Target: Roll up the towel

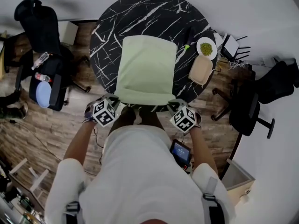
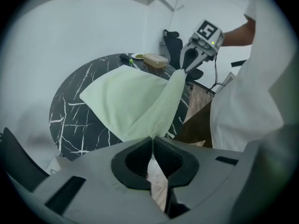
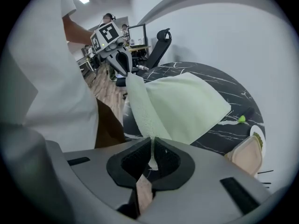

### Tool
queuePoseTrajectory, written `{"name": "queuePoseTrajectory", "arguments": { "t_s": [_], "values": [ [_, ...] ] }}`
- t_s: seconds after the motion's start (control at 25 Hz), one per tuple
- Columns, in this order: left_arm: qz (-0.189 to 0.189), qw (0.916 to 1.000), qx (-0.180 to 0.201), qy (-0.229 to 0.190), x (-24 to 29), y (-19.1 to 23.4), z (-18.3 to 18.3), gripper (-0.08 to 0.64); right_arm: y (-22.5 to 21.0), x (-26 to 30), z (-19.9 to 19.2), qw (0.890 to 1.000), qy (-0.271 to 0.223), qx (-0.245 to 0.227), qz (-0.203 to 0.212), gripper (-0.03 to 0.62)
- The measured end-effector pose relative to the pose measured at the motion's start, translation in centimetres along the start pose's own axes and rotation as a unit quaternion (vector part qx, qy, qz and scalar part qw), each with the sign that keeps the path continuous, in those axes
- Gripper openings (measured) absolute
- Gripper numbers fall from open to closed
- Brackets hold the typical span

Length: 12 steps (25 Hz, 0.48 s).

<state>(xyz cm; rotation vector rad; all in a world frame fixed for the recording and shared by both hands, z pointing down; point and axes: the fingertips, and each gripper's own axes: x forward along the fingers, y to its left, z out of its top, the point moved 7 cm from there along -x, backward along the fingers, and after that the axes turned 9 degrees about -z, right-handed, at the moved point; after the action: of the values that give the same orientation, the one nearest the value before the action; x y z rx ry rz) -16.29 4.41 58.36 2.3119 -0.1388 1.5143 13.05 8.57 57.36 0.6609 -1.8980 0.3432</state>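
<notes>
Towel (image 1: 146, 71): pale green, spread on round black marble-pattern table (image 1: 140, 13), far edge flat, near edge lifted at the table's near rim. Left gripper (image 1: 113, 101) clamped on near-left corner, jaws almost together, only the cloth's thickness pinched between the pads. Right gripper (image 1: 173, 104) likewise on near-right corner, jaws nearly closed on fabric. Hem stretched between the two.

Step in hand, as judged: starting the first turn of the roll. To do it well:
- Keep both corners level and carry them toward the far side together.
- Lay the hem down straight, parallel to the far edge.
- Keep the first fold narrow and tight.
- Avoid uneven pull, or risk a skewed, cone-shaped roll.
- Stay clear of beige container (image 1: 201, 70) and bowl of green bits (image 1: 206, 48) at the table's right rim.

Hard to make out:
- Near table rim and part of the hem, hidden in head view under marker cubes and the person's torso.
- Depth of cloth inside the pads unclear.
- Bowl contents too small to name.
- Small green object (image 3: 241, 119) on the table not identifiable.
</notes>
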Motion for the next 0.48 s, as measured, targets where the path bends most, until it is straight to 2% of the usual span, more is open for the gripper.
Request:
{"name": "queuePoseTrajectory", "arguments": {
  "t_s": [0.16,0.28,0.4,0.48],
  "values": [
    [0.017,0.9997,-0.01,0.012,0.8,3.5,1.7,0.014,-3.2,2.1,1.4,1.0,0.005,-0.011,-0.028,0.014],
    [0.016,0.9995,-0.02,0.021,1.1,5.2,2.8,0.014,-4.7,3.6,2.2,0.999,0.013,-0.019,-0.035,0.014],
    [0.002,0.9996,-0.009,0.026,0.6,4.7,3.4,0.014,-4.9,3.1,2.6,0.999,0.011,-0.026,-0.031,0.014],
    [-0.018,0.9993,-0.004,0.034,0.4,3.4,2.7,0.014,-3.9,2.2,2.2,0.999,0.014,-0.028,-0.014,0.014]
  ]
}}
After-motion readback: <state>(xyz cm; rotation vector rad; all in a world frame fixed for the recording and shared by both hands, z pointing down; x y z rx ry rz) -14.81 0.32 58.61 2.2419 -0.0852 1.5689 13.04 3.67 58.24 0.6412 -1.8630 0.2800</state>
